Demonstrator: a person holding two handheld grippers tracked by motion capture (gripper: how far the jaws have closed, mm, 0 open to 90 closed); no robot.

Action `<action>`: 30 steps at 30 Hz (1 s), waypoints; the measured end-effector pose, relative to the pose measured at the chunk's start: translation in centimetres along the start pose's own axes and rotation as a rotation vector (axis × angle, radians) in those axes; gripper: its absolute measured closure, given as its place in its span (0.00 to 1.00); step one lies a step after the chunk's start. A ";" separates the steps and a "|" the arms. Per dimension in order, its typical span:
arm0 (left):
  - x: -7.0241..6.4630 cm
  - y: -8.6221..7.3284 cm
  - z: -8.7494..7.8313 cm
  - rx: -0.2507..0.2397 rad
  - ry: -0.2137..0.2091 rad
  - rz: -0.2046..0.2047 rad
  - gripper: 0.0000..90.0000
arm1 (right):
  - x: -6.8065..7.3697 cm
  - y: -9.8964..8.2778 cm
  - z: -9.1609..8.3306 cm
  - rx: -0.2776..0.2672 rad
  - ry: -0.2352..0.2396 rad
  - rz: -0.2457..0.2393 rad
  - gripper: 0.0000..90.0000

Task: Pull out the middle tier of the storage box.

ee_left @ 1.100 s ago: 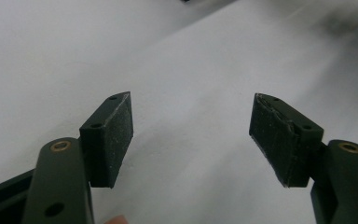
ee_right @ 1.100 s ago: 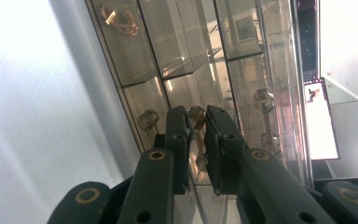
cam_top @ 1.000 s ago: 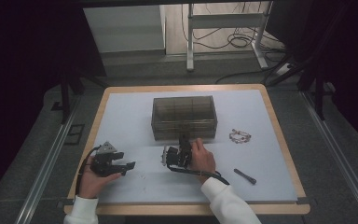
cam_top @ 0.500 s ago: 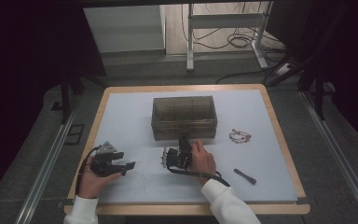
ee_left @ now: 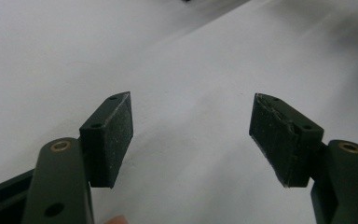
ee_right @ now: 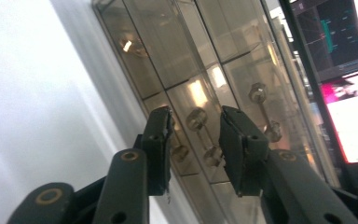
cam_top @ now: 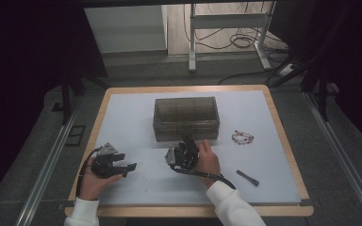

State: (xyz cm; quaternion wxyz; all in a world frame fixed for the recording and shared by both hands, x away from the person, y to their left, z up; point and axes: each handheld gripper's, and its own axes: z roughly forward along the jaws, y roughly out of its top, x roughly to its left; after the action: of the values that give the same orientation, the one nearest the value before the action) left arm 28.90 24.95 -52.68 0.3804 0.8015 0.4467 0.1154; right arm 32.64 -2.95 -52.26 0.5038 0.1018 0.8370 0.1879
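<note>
A smoked clear drawer box stands mid-table. My right gripper points at its front face, close to it. In the right gripper view the jaws stand apart before the drawer fronts; they have just been opening. A gold knob shows in the gap, and neither pad presses on it. My left gripper rests low at the front left, held in a hand. Its jaws are wide open over bare white mat.
A beaded bracelet lies right of the box. A short dark stick lies at the front right. The white mat covers a wooden-edged table. More gold knobs line the neighbouring drawers.
</note>
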 end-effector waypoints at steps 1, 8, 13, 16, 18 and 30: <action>0.0 0.0 0.0 -0.001 0.001 0.000 0.34 | -0.1 -0.1 -0.1 -0.004 0.009 0.012 0.66; 0.1 0.0 -0.2 -0.006 0.002 -0.002 0.34 | -0.9 -0.8 -0.8 -0.021 0.112 0.140 0.59; 0.0 0.0 -0.3 -0.012 0.006 -0.004 0.34 | -1.6 -1.3 -1.4 -0.022 0.183 0.228 0.54; 0.0 0.0 -0.3 -0.013 0.009 0.000 0.34 | -2.0 -1.7 -1.6 -0.026 0.210 0.275 0.52; -0.1 0.1 -0.3 -0.016 0.012 0.004 0.34 | -2.3 -2.0 -1.8 -0.022 0.231 0.303 0.51; -0.4 0.2 -0.2 -0.029 0.019 0.022 0.33 | -3.5 -3.9 -2.4 -0.049 0.352 0.435 0.47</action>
State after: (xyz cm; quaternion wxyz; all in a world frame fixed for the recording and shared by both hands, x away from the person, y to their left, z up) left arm 28.69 24.63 -52.36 0.3862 0.7998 0.4396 0.1336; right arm 32.26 -8.31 -50.06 0.3008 0.2326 0.8653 0.3266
